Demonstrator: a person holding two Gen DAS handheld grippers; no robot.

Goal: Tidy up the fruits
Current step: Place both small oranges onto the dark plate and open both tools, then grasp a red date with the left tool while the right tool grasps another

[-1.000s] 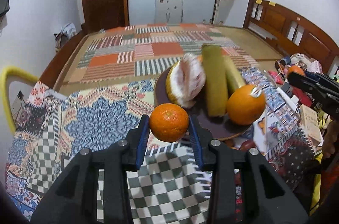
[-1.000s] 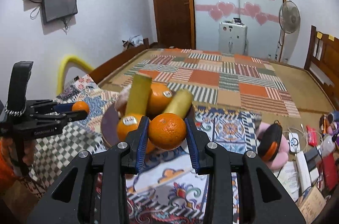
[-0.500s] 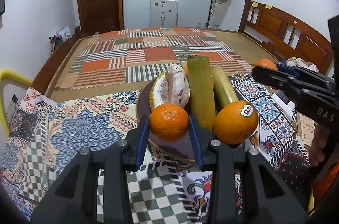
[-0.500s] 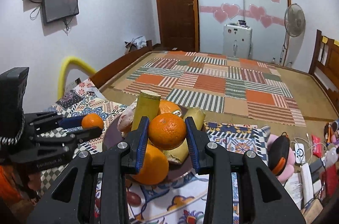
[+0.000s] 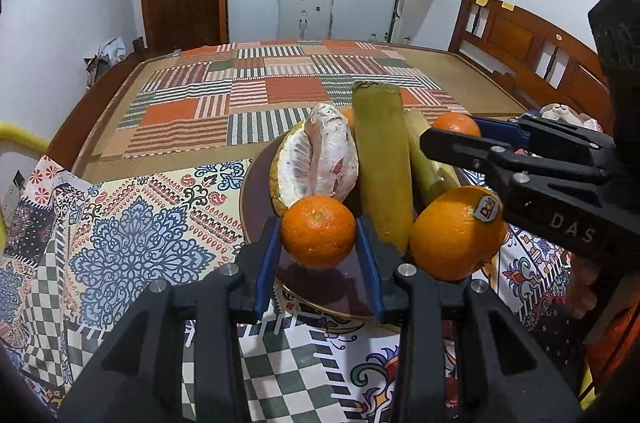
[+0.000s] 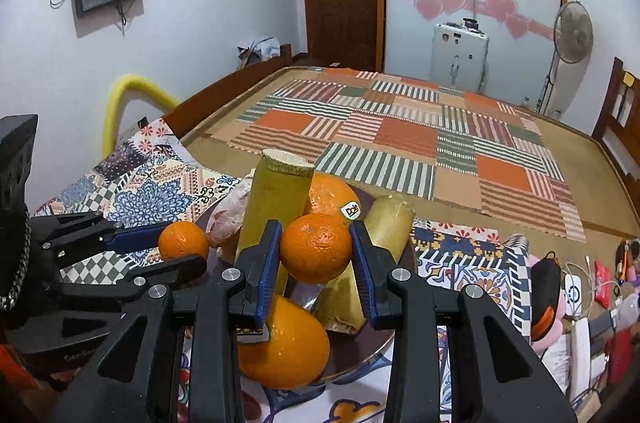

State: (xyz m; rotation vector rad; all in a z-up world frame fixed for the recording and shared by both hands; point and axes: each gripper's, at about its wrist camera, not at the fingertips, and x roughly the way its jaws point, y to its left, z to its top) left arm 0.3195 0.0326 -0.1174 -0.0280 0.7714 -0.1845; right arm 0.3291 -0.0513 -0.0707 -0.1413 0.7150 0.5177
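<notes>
Two small mandarins are in play, one per hand. The left tongs (image 5: 318, 255) are clamped on a mandarin (image 5: 318, 231) hanging over the near edge of the dark plate (image 5: 256, 207), and the right tongs (image 6: 316, 263) are clamped on the other mandarin (image 6: 316, 247), up above the plate's middle with the pile under it.

My read is that the step is dropping both onto the plate, and it's crowded. Leaning up from the plate's centre are a fat sugarcane piece (image 5: 382, 163) and a thinner one (image 5: 426, 163), with a peeled pomelo (image 5: 320, 163) on the plate's left side and a big stickered orange (image 5: 456, 235) on its right rim (a second big orange sits behind the canes in the right view).

To do it well, I'd lower each mandarin until it actually rests on bare plate or in a pocket between fruits before letting go, since round fruit rolls off a slope. The bare patch at the plate's near edge looks best for the left one. Don't bump the canes; they look only propped.

Orientation: the mandarins are roundish, slightly flattened, so no real long axis. The left one's stem dimple faces up and towards the camera. The canes' long axes tilt steeply up from the plate.
</notes>
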